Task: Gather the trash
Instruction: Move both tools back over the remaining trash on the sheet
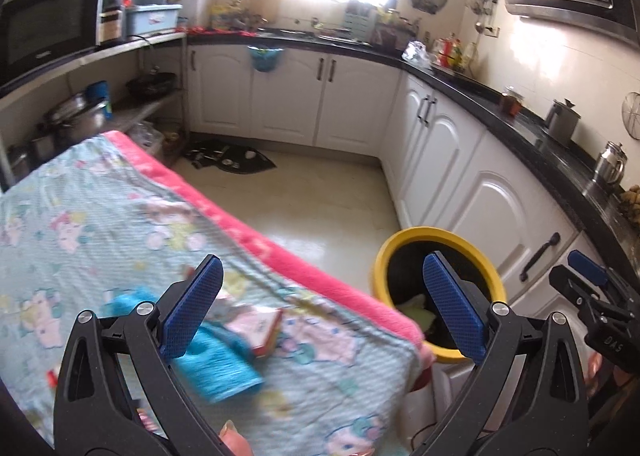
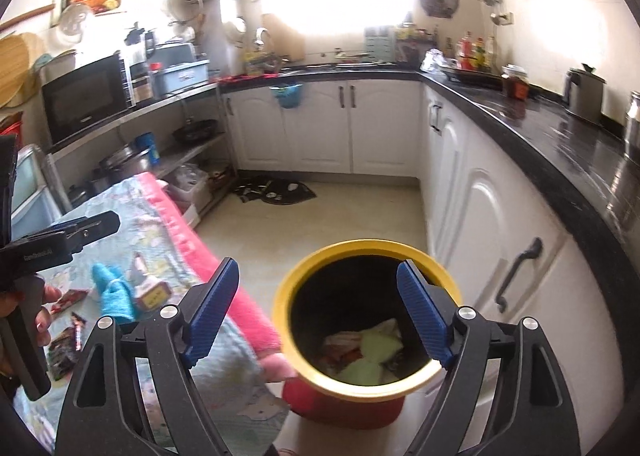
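Note:
A yellow-rimmed bin (image 2: 288,288) stands on the floor beside the table; it also shows in the left wrist view (image 1: 384,252). Crumpled green and white trash (image 2: 370,348) lies inside it. My right gripper (image 2: 318,316) is open and empty above the bin's mouth. My left gripper (image 1: 322,306) is open and empty over the table's corner. On the patterned cloth (image 1: 100,208) lie a blue cloth (image 1: 224,364), a small pink-and-red box (image 1: 262,328) and, in the right wrist view, dark snack wrappers (image 2: 66,340).
White cabinets (image 2: 492,216) with a black countertop (image 2: 560,136) run along the right and back. A dark mat (image 2: 276,190) lies on the floor. Shelves with pots (image 1: 76,120) and a microwave (image 1: 44,28) stand left of the table.

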